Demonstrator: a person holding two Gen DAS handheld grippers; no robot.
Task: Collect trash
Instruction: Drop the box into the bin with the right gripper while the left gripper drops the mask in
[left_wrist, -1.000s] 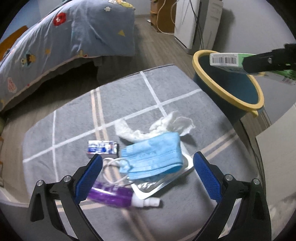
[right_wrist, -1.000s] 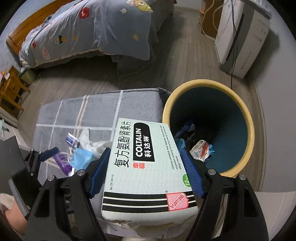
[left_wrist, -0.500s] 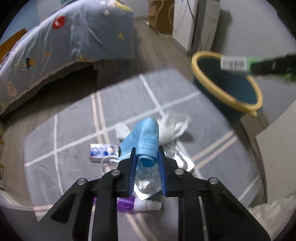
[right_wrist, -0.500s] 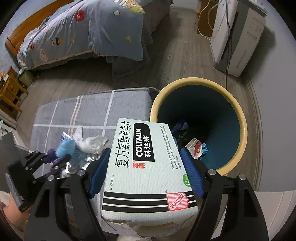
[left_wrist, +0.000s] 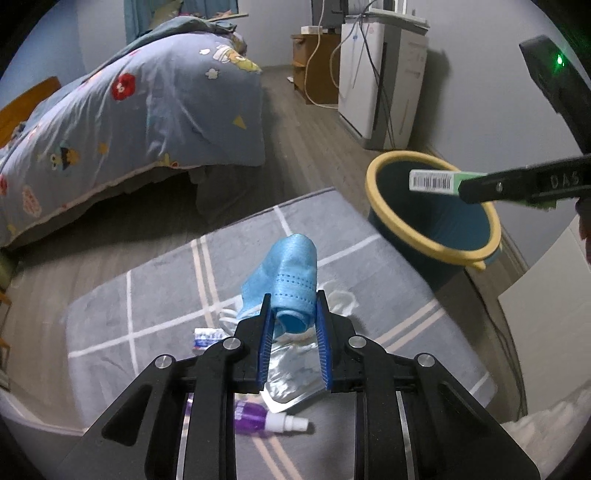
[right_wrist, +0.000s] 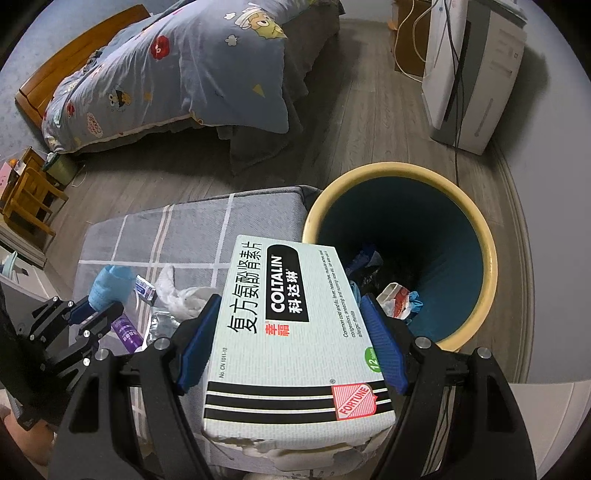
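Spray bottle (left_wrist: 258, 424) beside foil pack (left_wrist: 291, 380)

A padded bench (left_wrist: 388, 288) stands on the floor, the bin (right_wrist: 476, 236) set against its right end, the bed (left_wrist: 129, 118) behind it. On the bench near its front edge a spray bottle (left_wrist: 258, 422), foil pack (left_wrist: 291, 376), small packet (left_wrist: 207, 338) and tissue (right_wrist: 177, 295) are clustered. A mask (left_wrist: 291, 280) is held above them; a box (right_wrist: 295, 325) is held at the bin's near rim. Trash (right_wrist: 399, 299) lies in the bin.

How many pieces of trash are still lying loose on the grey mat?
4: crumpled tissue, foil blister pack, purple spray bottle, small wrapper. Others may be hidden under the hand-held grippers.
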